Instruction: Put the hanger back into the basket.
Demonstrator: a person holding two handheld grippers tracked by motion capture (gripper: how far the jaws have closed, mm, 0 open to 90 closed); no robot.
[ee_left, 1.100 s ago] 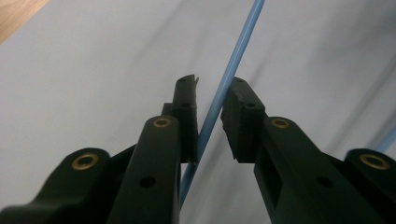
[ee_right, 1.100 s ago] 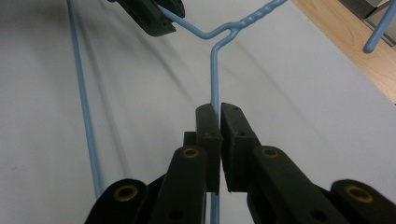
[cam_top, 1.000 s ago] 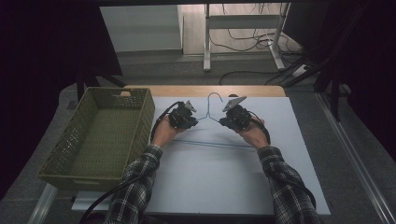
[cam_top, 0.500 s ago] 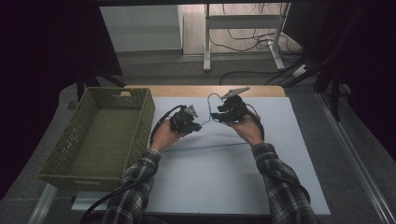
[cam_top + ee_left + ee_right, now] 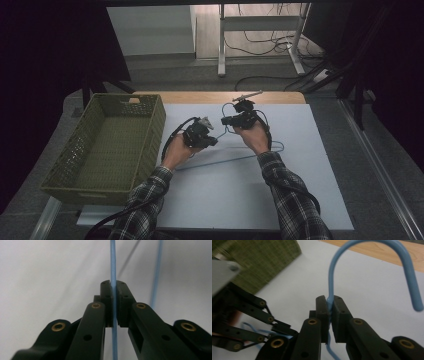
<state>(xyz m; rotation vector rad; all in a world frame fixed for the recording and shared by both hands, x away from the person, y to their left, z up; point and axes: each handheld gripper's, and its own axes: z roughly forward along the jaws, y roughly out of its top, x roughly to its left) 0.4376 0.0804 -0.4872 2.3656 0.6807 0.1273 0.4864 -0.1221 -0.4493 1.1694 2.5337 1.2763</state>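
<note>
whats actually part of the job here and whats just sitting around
In use:
- blue wire hanger, its hook raised
- left gripper, shut on a hanger wire
- right gripper, shut on the hanger's neck below the hook

Just there, as far as the pictures show:
- green woven basket, empty, on the left
- white table sheet
- floor cables beyond the table

A table [image 5: 210, 97] with a wooden top carries a white sheet [image 5: 240, 195] over most of its surface; bare wood shows along the 12 o'clock edge. A green basket [image 5: 150, 125] sits at 9 o'clock. A blue hanger [image 5: 235, 159] lies near the centre.
</note>
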